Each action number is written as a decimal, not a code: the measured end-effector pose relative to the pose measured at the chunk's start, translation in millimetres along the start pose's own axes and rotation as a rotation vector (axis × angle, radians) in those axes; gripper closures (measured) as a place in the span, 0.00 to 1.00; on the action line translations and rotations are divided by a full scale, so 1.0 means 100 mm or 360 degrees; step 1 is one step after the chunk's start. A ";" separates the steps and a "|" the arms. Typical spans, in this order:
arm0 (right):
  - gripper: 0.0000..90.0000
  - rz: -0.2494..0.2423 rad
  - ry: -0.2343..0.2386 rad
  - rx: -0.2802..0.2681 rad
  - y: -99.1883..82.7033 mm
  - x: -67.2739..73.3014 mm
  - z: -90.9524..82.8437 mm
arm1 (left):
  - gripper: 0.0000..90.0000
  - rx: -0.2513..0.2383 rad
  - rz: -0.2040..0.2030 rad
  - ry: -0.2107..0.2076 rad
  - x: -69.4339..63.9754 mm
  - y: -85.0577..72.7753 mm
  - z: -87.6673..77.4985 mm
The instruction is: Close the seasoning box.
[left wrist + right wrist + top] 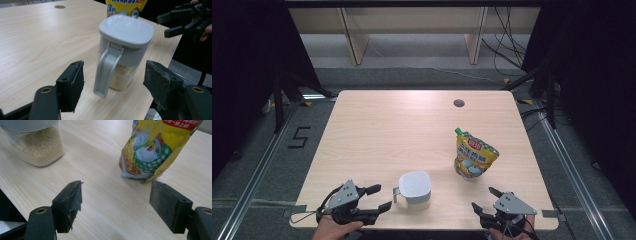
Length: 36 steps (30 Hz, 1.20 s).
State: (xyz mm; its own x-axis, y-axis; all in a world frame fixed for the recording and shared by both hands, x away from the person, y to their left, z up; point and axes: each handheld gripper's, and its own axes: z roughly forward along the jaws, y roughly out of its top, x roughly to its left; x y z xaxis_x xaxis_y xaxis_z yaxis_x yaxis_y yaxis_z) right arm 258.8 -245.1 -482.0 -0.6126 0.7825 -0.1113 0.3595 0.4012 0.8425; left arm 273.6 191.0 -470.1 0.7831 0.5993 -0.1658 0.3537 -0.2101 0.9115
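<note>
A clear jar [414,189] with a grey lid and grey handle stands near the table's front edge, part full of beige granules. My left gripper [379,198] sits just left of it, open. In the left gripper view the jar's handle [107,71] faces my left gripper [113,65] a little beyond the jaws, untouched. A yellow spouted pouch [474,156] with a green cap stands right of the jar. My right gripper [483,198] is open at the front right. In the right gripper view the pouch [155,147] stands ahead of my right gripper [116,185], with the jar [37,145] at upper left.
The light wooden table [387,130] has a round cable hole [458,103] at its far right. Both hands rest at the front edge. The left gripper view catches the right gripper [172,22] beyond the jar. Black frame rails and cables lie on the floor around the table.
</note>
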 end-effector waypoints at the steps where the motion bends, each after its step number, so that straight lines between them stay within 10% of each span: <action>1: 0.30 0.0001 0.0000 0.0005 0.00 0.00 -0.01 | 0.34 0.0002 -0.0014 0.0002 0.00 -0.02 -0.01; 16: 0.23 0.0039 0.0115 0.0032 -0.05 0.07 -0.05 | 0.27 0.0198 0.0071 0.0084 -0.01 -0.28 0.02; 36: 0.22 0.0067 0.0124 0.0104 -0.09 0.11 -0.04 | 0.21 0.0177 0.0034 0.0131 0.06 -0.30 0.05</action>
State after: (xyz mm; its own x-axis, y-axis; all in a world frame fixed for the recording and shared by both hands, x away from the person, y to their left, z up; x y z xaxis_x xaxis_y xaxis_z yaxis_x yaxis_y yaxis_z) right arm 246.2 -242.2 -489.1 -0.6480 0.7609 -0.0327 0.4297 0.4007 0.8092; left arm 269.8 197.0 -500.1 0.7480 0.6544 -0.1110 0.3956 -0.3052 0.8662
